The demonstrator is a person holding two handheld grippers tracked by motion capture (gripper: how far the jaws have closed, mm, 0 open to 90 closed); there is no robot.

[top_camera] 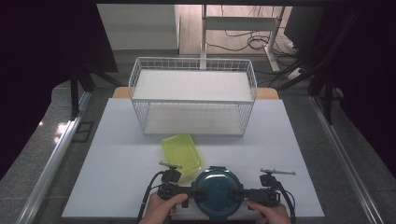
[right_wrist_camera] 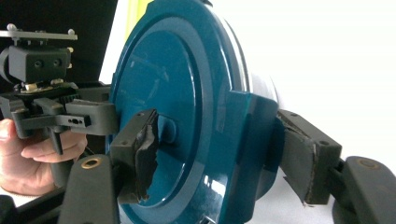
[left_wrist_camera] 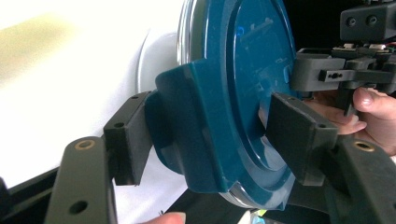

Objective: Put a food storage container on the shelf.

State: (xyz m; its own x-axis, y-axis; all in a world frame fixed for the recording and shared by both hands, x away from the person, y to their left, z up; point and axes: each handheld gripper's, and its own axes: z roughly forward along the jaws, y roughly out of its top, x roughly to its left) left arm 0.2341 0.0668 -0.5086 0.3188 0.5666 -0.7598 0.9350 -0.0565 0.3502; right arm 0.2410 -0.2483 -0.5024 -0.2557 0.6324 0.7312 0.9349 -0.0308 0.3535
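Observation:
A round container with a dark teal lid (top_camera: pixel 217 191) sits at the front edge of the white table top (top_camera: pixel 116 163), a clear rim showing under the lid. My left gripper (top_camera: pixel 195 191) clamps the lid's left latch tab (left_wrist_camera: pixel 187 126): one pad lies against the tab's outer side, the other on the lid's top face. My right gripper (top_camera: pixel 238 192) does the same on the opposite latch tab (right_wrist_camera: pixel 252 140). In the left gripper view my left gripper (left_wrist_camera: pixel 210 140) has the right one beyond the lid. In the right gripper view my right gripper (right_wrist_camera: pixel 219 149) faces the left one.
A yellow-green rectangular tub (top_camera: pixel 181 153) lies just behind and left of the container. A white wire two-level basket shelf (top_camera: pixel 193 95) stands at the back of the table. Metal rails run along both sides of the table, with cables on the floor beyond.

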